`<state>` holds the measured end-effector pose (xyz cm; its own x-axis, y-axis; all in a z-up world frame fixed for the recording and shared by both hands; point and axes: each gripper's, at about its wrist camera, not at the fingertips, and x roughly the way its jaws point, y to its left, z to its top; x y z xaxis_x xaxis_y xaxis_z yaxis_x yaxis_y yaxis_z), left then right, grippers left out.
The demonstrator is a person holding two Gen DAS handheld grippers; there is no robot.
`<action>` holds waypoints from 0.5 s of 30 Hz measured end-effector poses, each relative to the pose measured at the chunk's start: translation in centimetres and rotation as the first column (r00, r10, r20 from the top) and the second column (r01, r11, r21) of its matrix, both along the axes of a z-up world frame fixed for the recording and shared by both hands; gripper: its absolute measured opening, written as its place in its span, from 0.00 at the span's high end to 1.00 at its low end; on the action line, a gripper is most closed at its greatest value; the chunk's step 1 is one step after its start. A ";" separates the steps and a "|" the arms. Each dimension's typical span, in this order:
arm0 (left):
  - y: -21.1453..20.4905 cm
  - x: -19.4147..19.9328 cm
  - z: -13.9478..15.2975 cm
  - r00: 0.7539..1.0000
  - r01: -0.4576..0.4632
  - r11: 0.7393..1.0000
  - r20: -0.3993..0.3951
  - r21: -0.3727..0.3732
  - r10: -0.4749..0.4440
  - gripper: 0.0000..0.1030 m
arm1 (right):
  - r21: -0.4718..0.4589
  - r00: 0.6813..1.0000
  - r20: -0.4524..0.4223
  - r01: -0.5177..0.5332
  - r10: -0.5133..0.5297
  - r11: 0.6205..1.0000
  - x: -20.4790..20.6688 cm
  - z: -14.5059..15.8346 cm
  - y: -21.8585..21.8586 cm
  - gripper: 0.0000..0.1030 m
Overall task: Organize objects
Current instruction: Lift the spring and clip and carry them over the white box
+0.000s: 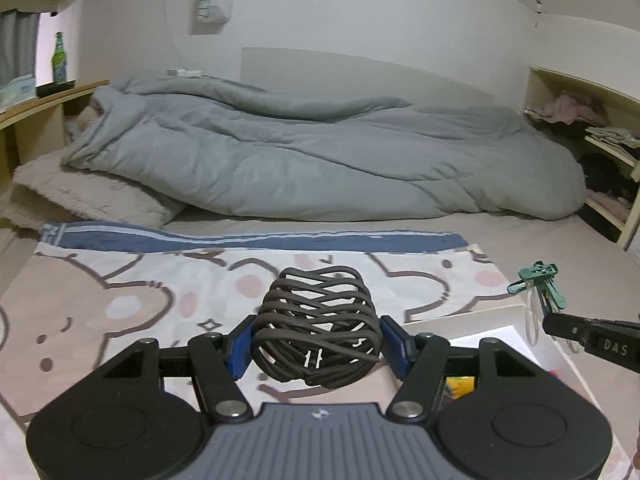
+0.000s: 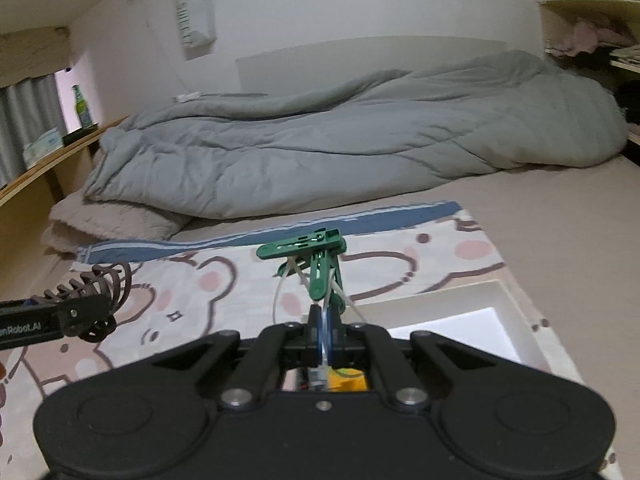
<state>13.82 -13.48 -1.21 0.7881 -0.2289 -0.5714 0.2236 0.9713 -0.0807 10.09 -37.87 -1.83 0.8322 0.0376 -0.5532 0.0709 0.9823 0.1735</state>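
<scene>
My left tool (image 1: 316, 346) is part-way open, its blue pads pressed against both sides of a dark brown hair claw (image 1: 318, 326), which I hold above the bear-print cloth (image 1: 120, 300) spread on the near part of the bed (image 2: 560, 232). My right tool (image 2: 322, 330) is closed tight on a whitish loop that carries a bunch of green clothes pegs (image 2: 316, 264); the pegs hang out just beyond the fingertips, tilted, above the same cloth. In the left camera that tool and its pegs show at the far right edge, well apart from the claw. Below and to the right of my right tool sits a shallow white box (image 2: 460, 312) on the cloth, with something yellow (image 2: 348, 382) showing just under the tool; I cannot tell what it is. Farther back, a rumpled grey duvet (image 1: 320, 152) lies across the bed, with a fluffy beige blanket (image 1: 88, 196) at its left end. A green bottle (image 1: 59, 58) stands on the wooden shelf (image 1: 52, 98) at far left.
</scene>
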 end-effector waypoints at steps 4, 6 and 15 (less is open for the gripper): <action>-2.1 -0.1 -0.4 0.999 0.033 0.999 0.007 -0.006 -0.033 0.38 | -0.015 1.000 -0.007 0.025 -0.025 1.000 0.0 -0.5 -1.9 0.98; -3.3 0.0 -0.7 0.999 0.052 0.998 0.006 -0.018 -0.052 0.38 | -0.022 0.999 -0.012 0.040 -0.040 0.999 0.0 -0.8 -2.9 0.98; -9.6 1.0 -3.0 0.989 0.145 0.988 -0.025 -0.054 -0.147 0.38 | -0.049 0.992 -0.067 0.105 -0.108 0.993 0.7 -3.3 -8.0 0.98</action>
<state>14.82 -23.08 -4.25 0.7275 -0.3702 -0.5778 0.3593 0.9228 -0.1388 10.77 -45.82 -5.13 0.7897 -0.0753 -0.6089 0.1859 0.9751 0.1205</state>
